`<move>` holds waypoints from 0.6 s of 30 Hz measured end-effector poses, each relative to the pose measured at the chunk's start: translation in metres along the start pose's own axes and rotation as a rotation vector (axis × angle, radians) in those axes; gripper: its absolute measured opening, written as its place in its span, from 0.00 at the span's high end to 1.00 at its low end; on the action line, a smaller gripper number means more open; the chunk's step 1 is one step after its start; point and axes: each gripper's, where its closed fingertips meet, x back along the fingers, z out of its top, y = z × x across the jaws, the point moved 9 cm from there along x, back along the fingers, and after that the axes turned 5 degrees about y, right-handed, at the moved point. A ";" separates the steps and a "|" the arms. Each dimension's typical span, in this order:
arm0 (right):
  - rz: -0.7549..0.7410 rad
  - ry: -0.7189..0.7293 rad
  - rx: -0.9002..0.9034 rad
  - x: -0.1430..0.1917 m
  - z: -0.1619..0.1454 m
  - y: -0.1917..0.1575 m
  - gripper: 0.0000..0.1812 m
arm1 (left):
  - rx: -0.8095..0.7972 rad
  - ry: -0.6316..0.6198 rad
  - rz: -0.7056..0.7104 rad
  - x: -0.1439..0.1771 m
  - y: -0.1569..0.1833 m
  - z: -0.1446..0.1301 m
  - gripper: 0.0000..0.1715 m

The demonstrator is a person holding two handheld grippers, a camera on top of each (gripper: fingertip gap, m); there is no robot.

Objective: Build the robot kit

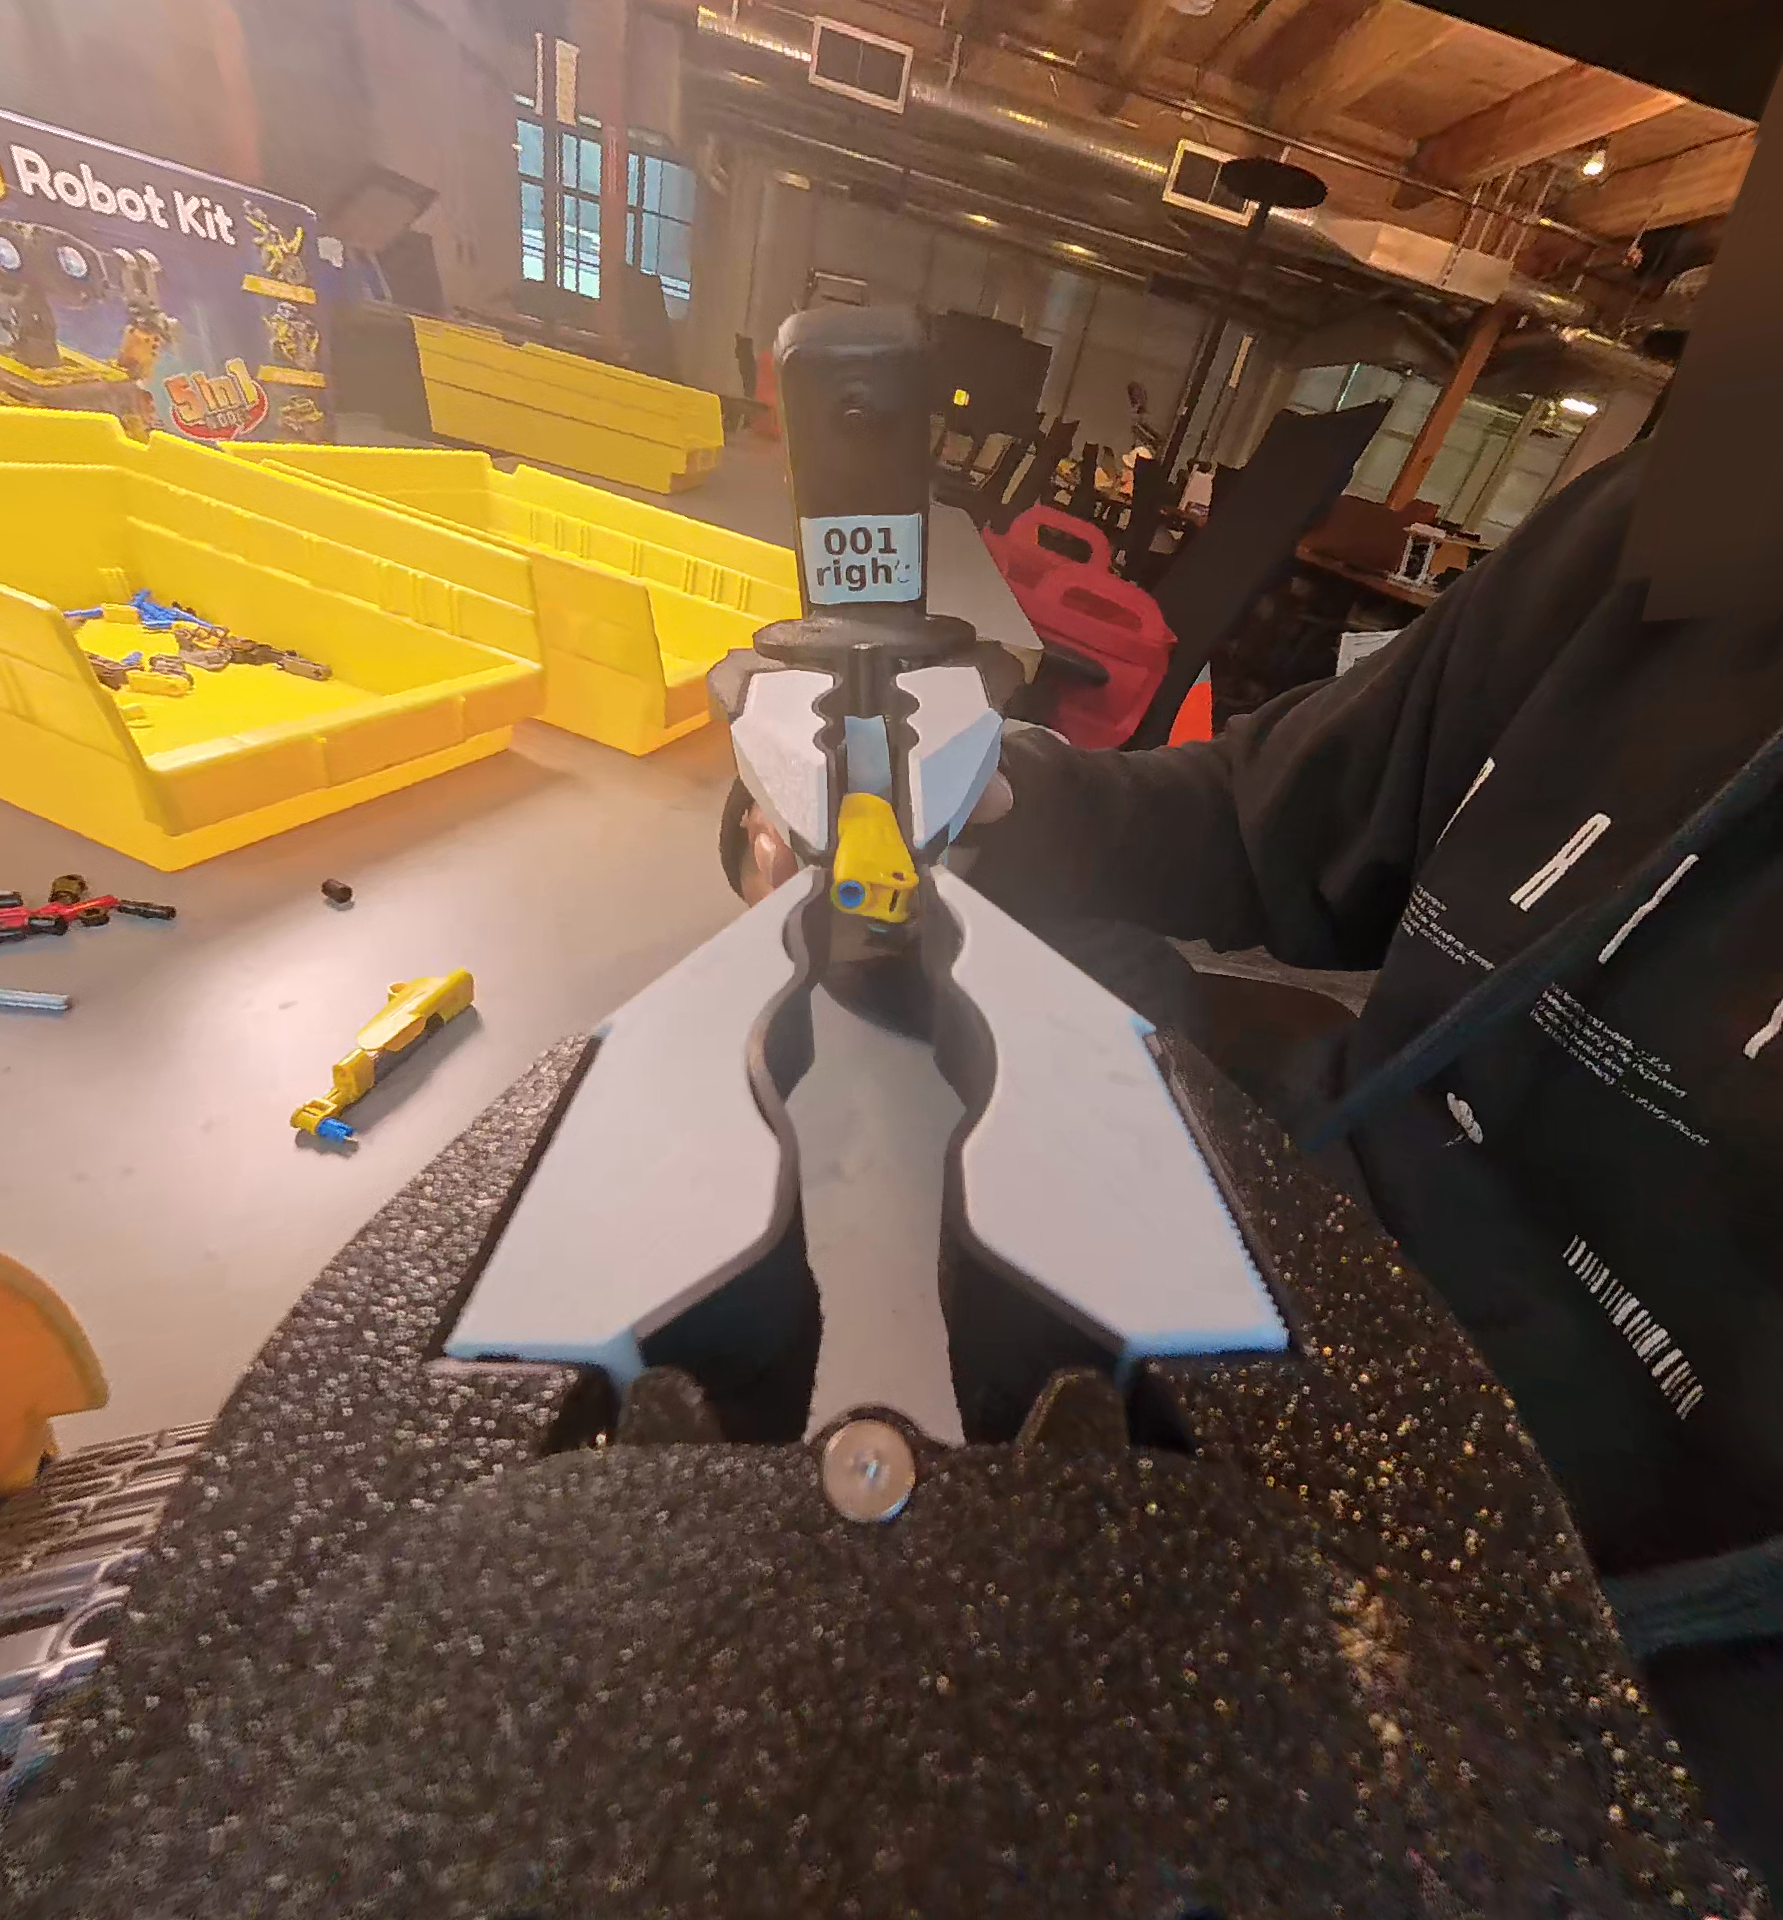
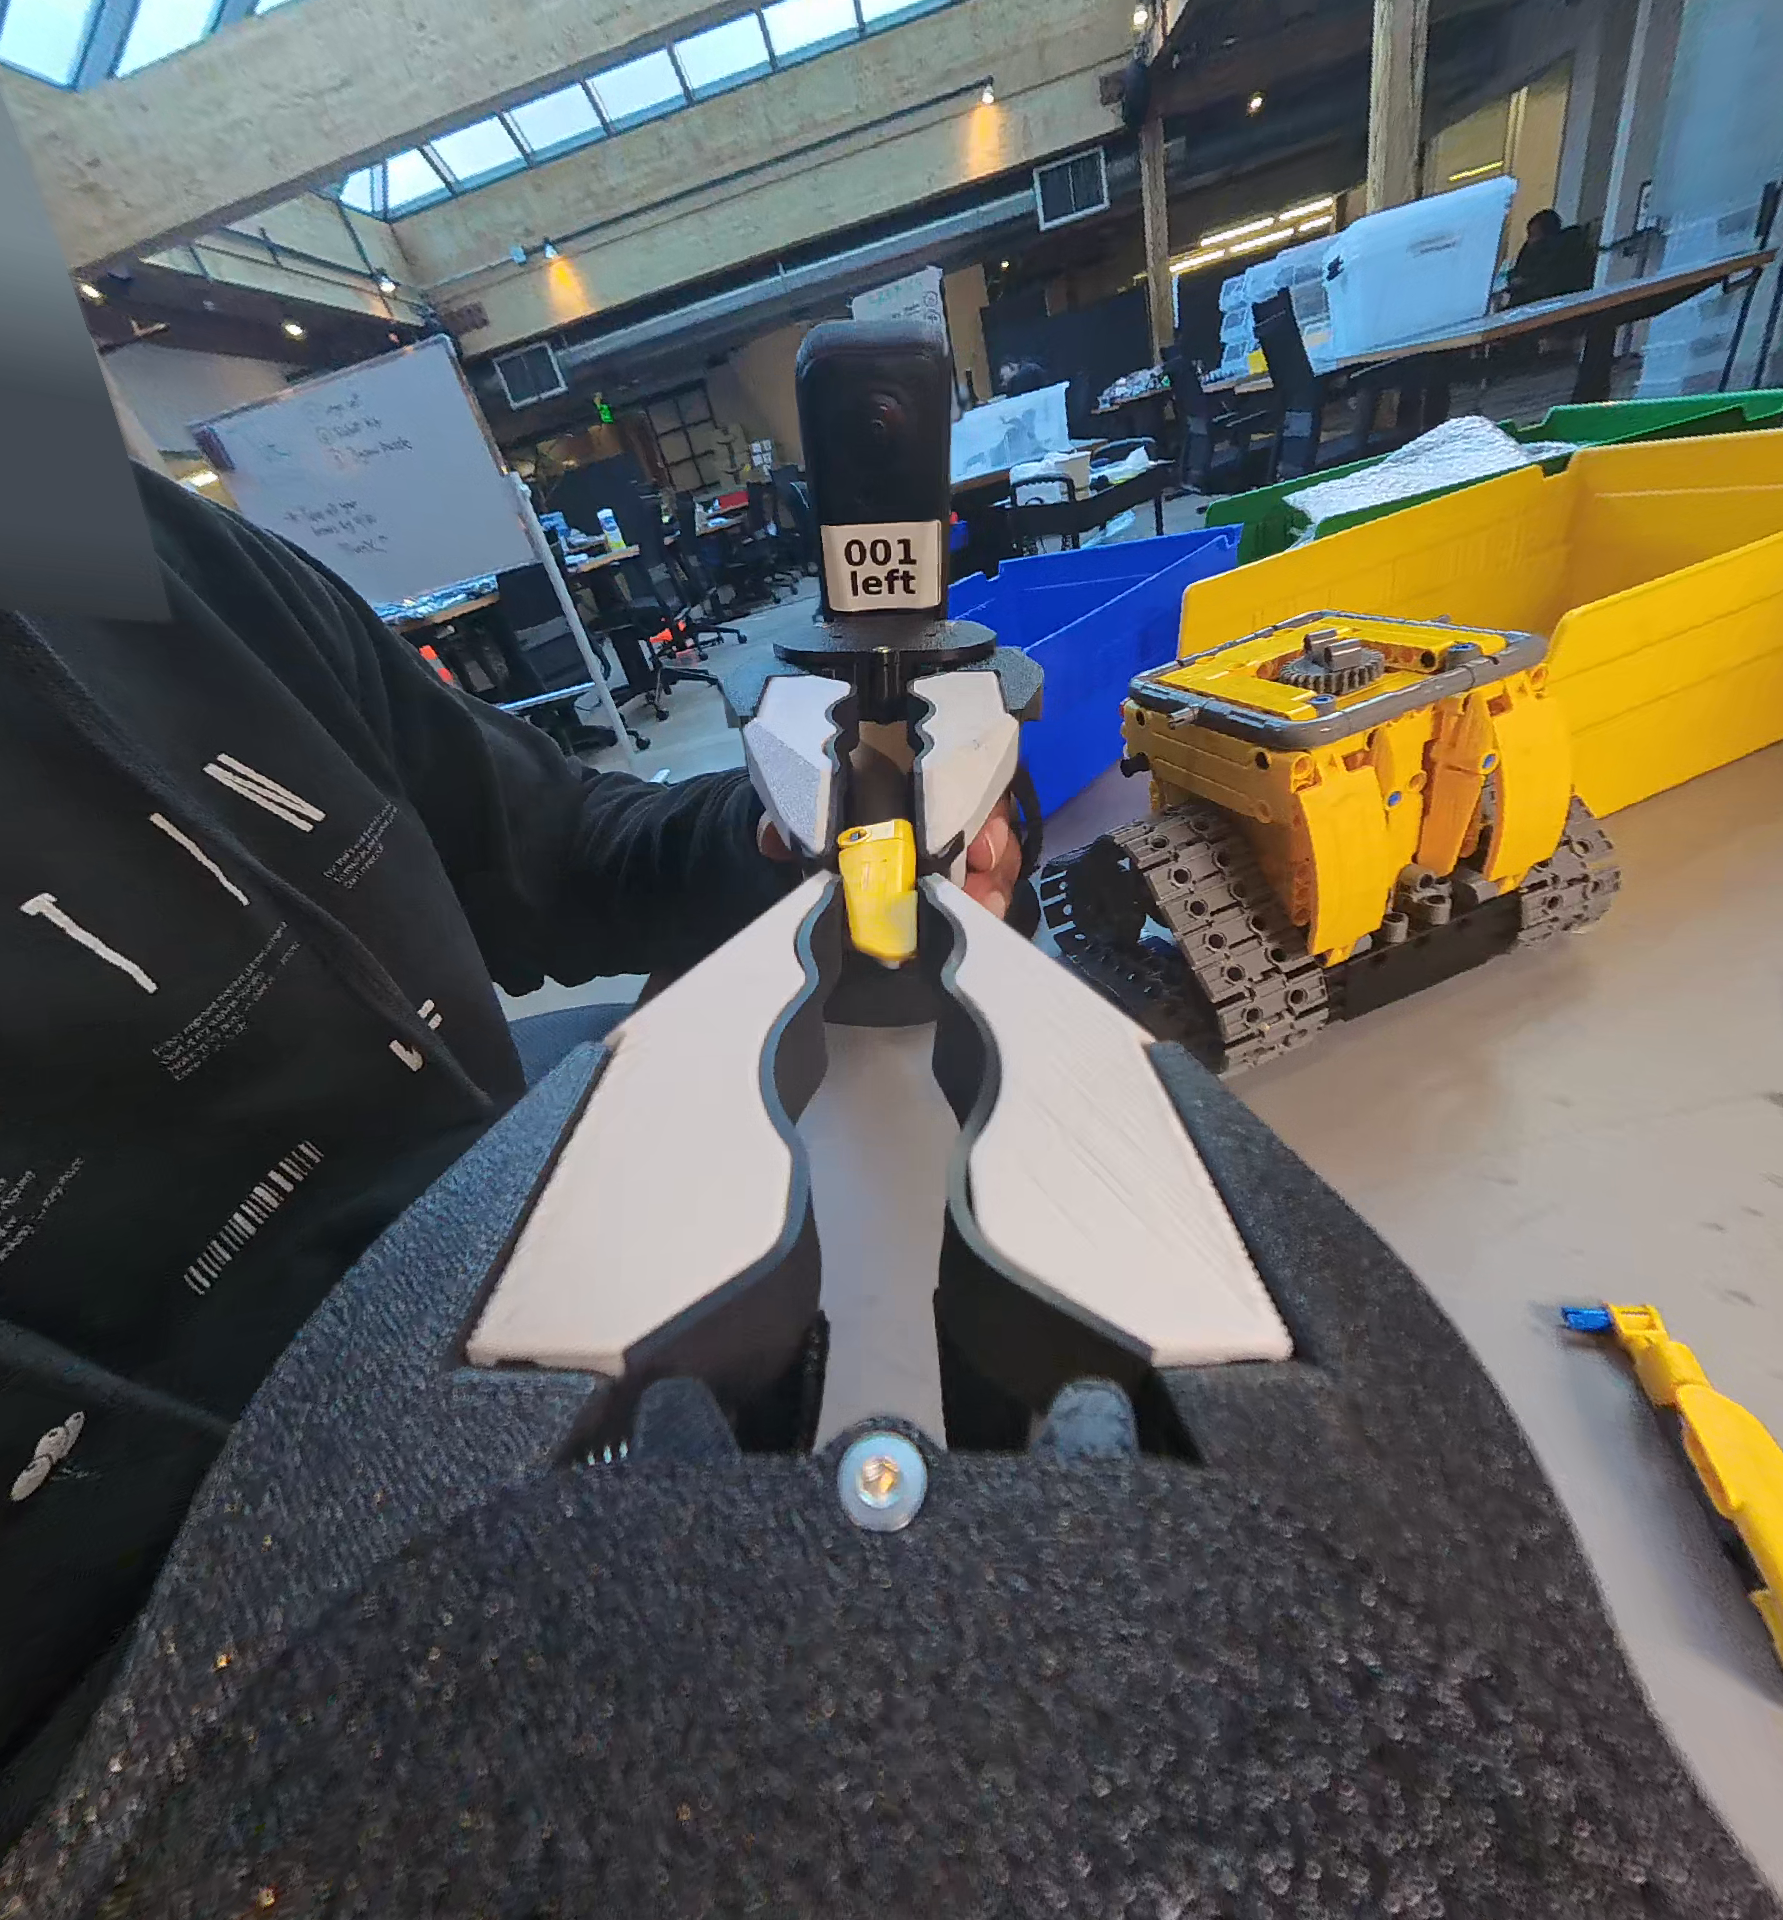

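Both grippers meet tip to tip: left gripper (image 1: 871,904) and right gripper (image 2: 879,904) each pinch the small yellow piece (image 1: 871,857), held above the grey table (image 1: 243,1091). Looks light, stiff, slick plastic, so grab its flat sides. Further back sit the yellow tracked model (image 2: 1375,790) and yellow bins (image 1: 243,644).

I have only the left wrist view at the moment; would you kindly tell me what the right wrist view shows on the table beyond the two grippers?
Observer: A yellow tracked model stands on the table there, whole and upright.
Operator: Thank you. Is there anything on top of it?
Observer: A grey gear sits in the middle of its top frame.
Operator: And what is behind the model?
Observer: A blue bin stands behind it.
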 end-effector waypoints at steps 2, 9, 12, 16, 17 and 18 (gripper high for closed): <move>0.002 -0.008 -0.014 0.000 -0.002 0.001 0.93 | -0.034 -0.013 0.016 -0.001 0.001 -0.001 0.90; 0.009 -0.036 -0.023 0.001 -0.006 0.004 0.93 | -0.064 -0.065 0.034 -0.001 0.001 -0.003 0.91; 0.007 -0.039 -0.010 0.001 -0.006 0.005 0.93 | -0.037 -0.068 0.033 -0.001 -0.001 -0.005 0.91; 0.020 -0.040 -0.030 0.001 -0.007 0.006 0.93 | -0.034 -0.062 0.030 0.000 -0.002 -0.006 0.92; 0.021 -0.039 -0.027 0.001 -0.007 0.006 0.93 | -0.026 -0.058 0.027 -0.001 -0.002 -0.007 0.92; 0.021 -0.039 -0.023 0.001 -0.007 0.006 0.93 | -0.016 -0.055 0.022 -0.001 -0.003 -0.007 0.92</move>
